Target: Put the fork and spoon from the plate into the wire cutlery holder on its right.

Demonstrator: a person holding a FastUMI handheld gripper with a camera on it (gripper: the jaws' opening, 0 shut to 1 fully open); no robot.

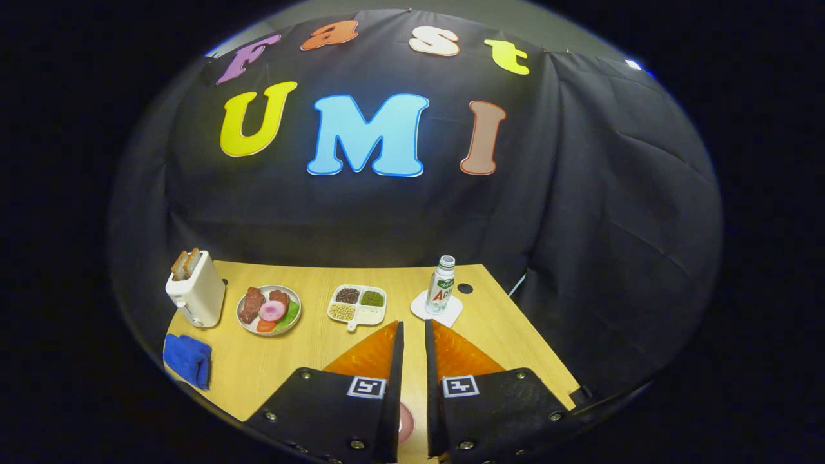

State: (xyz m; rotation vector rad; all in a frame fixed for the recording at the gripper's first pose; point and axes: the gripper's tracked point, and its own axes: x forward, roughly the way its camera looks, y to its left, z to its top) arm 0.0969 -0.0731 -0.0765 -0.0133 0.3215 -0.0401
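Note:
My gripper (414,325) is held high above the wooden table (283,367), pointing toward the far edge. Its two fingers stand side by side with only a narrow slit between them and nothing in it. Low in that slit, close under the gripper body, a bit of a pink rounded thing (406,422) shows; too little is visible to tell what it is.
Beyond the fingers stand a white toaster (193,293) with toast, a plate of toy food (269,310), a white compartment tray (358,305) with beans, and a bottle (441,285) on a white coaster (451,316). A blue cloth (187,359) lies at the near left.

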